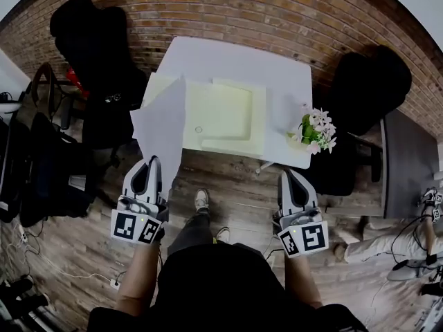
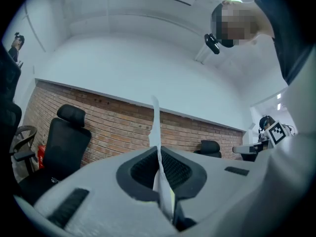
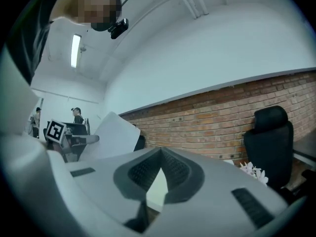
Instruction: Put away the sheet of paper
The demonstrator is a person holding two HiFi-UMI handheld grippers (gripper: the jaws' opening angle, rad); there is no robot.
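The white sheet of paper (image 1: 163, 126) stands on edge, rising from my left gripper (image 1: 154, 159) up over the table's left corner. In the left gripper view the sheet (image 2: 157, 132) runs edge-on between the jaws, and the left gripper (image 2: 159, 149) is shut on it. A pale yellow open folder (image 1: 221, 113) lies flat on the white table (image 1: 277, 68), just right of the sheet. My right gripper (image 1: 287, 173) hovers in front of the table's near edge; its tips (image 3: 160, 152) meet with nothing between them. The held sheet (image 3: 116, 135) shows at the left of the right gripper view.
A small pot of white and pink flowers (image 1: 315, 130) stands on the table's near right corner. Black office chairs stand at the left (image 1: 90, 40) and the right (image 1: 367, 81) of the table. A brick wall runs behind it. Cables lie on the wood floor.
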